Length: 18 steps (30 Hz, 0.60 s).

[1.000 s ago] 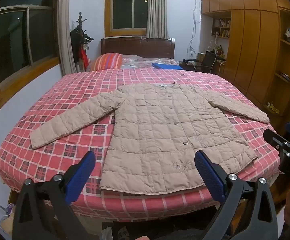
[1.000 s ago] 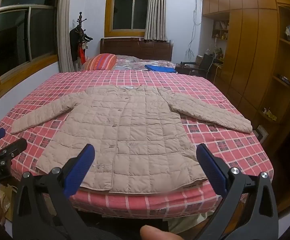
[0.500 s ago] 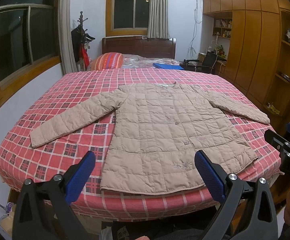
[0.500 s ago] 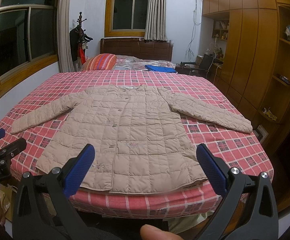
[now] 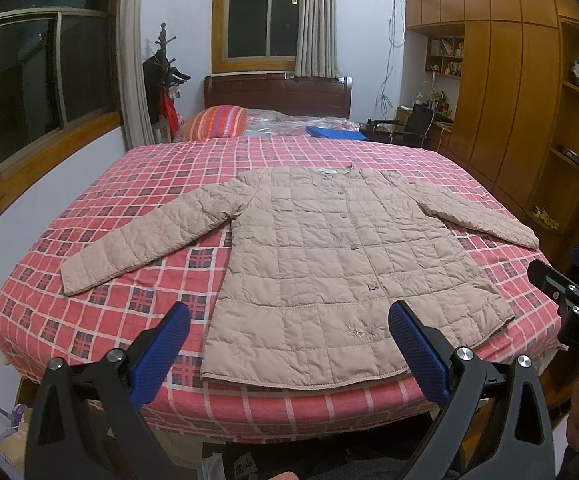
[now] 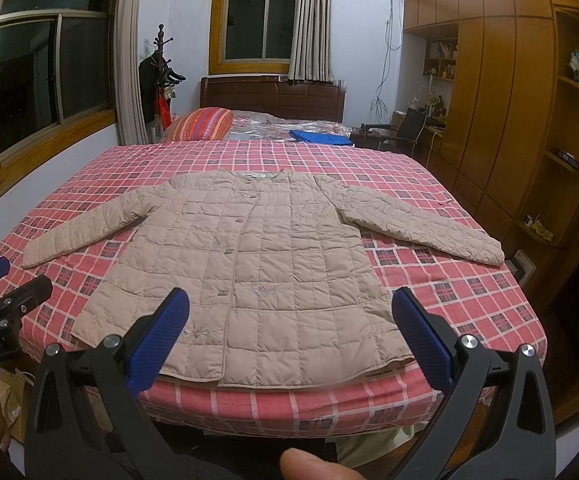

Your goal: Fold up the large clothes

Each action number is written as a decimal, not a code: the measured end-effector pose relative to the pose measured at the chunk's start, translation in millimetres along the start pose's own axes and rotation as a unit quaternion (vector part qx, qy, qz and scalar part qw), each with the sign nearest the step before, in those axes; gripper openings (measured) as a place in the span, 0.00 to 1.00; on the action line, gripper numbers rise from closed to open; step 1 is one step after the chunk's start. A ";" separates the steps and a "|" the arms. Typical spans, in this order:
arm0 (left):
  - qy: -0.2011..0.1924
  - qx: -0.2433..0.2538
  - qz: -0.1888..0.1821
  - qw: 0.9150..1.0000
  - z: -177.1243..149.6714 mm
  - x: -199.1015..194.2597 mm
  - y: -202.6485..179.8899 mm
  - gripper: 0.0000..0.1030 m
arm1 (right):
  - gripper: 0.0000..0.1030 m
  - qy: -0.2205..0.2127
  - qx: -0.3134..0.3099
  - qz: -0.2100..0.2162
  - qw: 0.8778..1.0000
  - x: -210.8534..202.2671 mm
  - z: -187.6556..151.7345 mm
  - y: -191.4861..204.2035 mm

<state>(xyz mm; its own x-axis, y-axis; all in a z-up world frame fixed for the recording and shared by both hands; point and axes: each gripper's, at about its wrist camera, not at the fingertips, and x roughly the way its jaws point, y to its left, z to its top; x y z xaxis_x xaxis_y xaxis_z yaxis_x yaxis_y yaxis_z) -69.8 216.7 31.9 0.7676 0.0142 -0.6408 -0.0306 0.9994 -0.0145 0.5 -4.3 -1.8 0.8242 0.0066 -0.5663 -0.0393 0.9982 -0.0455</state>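
Jacket (image 5: pixel 329 264) folding has not begun, judging by both tools: the left hand-held gripper (image 5: pixel 289 344) and the right hand-held gripper (image 6: pixel 289 340) hover off the near edge of the bed (image 5: pixel 101 320), jaws wide apart and gripping nothing. Each frames the near hem, probably lining up a first grab. The beige quilted garment lies flat, front up and buttoned, sleeves spread left and right (collar toward the far headboard (image 5: pixel 277 94)). A striped pillow (image 5: pixel 215 121) and blue folded item (image 5: pixel 333 134) sit well beyond it, obstructing nothing.
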 end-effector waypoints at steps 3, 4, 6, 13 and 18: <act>0.000 0.000 0.000 1.000 0.0 0.0 0.1 0.97 | 0.98 -0.001 -0.001 0.000 1.000 -0.4 -0.2 0.2; -0.001 0.000 0.000 1.000 0.1 0.1 -0.1 0.97 | 0.98 0.000 -0.001 0.000 1.000 -0.1 0.0 0.3; -0.001 -0.001 0.000 1.000 -0.3 -0.1 0.4 0.97 | 0.98 0.000 0.000 0.000 1.000 0.0 0.1 -0.2; -0.001 -0.001 0.000 1.000 -0.5 -0.2 0.4 0.97 | 0.98 0.000 0.000 -0.001 1.000 1.0 -0.5 -0.1; -0.001 -0.001 0.000 1.000 -0.4 -0.4 0.2 0.97 | 0.98 0.000 0.000 0.000 1.000 1.2 -0.7 0.0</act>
<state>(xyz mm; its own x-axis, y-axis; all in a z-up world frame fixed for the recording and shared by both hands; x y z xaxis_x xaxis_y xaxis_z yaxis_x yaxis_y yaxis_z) -70.3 216.9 31.9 0.7684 0.0149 -0.6398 -0.0323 0.9994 -0.0155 1.1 -4.3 -3.0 0.8246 0.0073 -0.5656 -0.0394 0.9982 -0.0446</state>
